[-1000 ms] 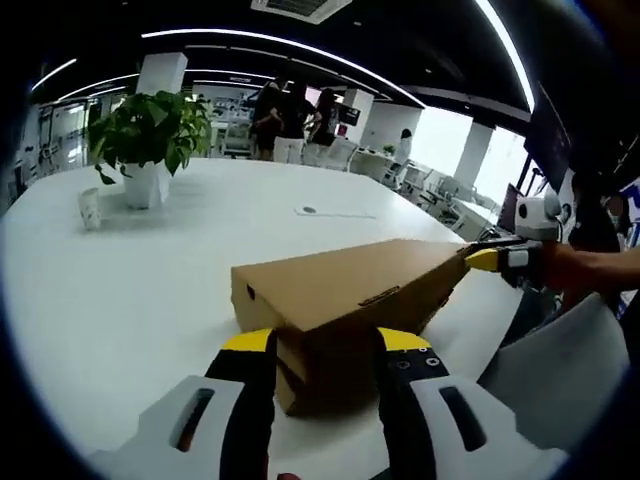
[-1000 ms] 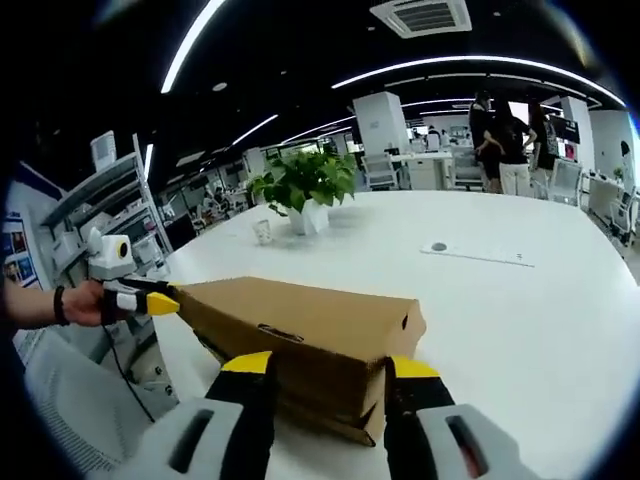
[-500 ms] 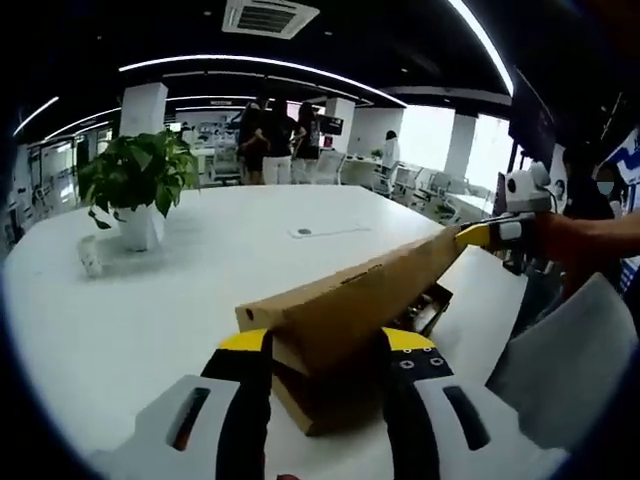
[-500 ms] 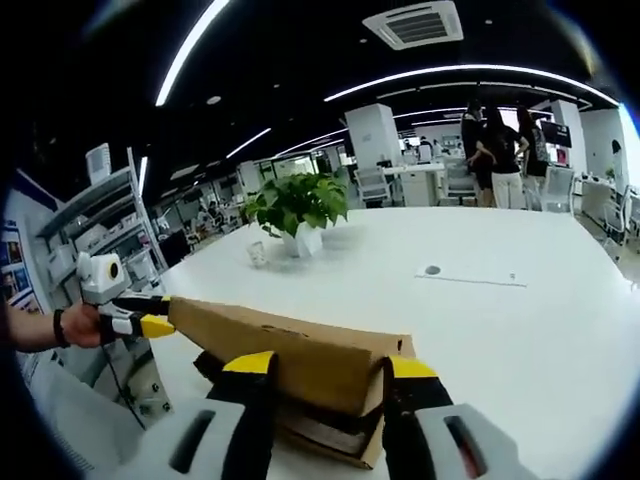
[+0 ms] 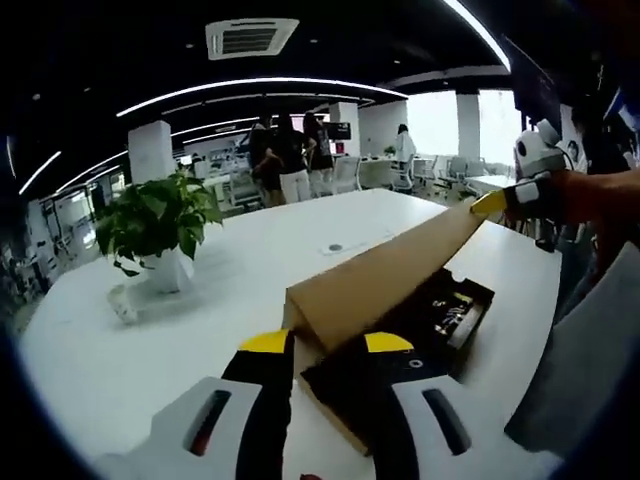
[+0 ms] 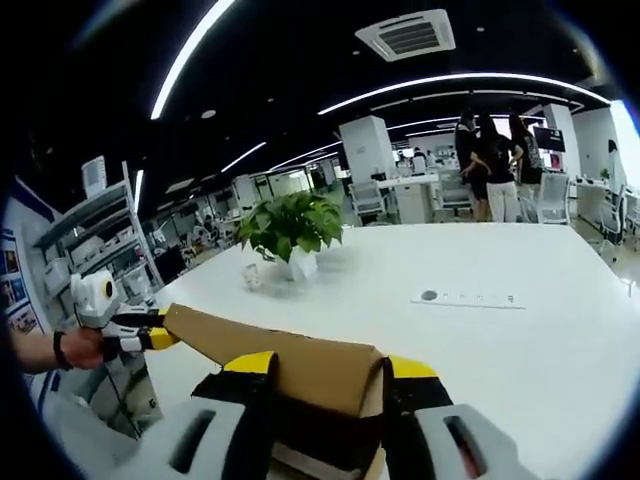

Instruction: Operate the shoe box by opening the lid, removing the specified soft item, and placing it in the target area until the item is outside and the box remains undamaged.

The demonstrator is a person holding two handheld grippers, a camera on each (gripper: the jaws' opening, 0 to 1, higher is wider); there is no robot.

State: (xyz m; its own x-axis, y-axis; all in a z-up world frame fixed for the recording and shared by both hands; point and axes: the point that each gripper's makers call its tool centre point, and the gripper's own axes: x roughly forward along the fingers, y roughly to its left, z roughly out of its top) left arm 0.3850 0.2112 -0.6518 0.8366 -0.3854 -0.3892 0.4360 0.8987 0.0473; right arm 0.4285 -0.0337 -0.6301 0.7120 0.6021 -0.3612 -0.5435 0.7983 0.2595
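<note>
The raised lid hides much of the shoe box interior; the dark contents are too blurred to identify.

- A large white table takes most of the room's front; a potted plant in a white pot stands on it.
- The ceiling is dark, with long curved light strips and a square air vent.
- White pillars stand behind.
- Bright windows are on the far side.
- Several people stand near office chairs.
- Metal shelves stand at one side.
</note>
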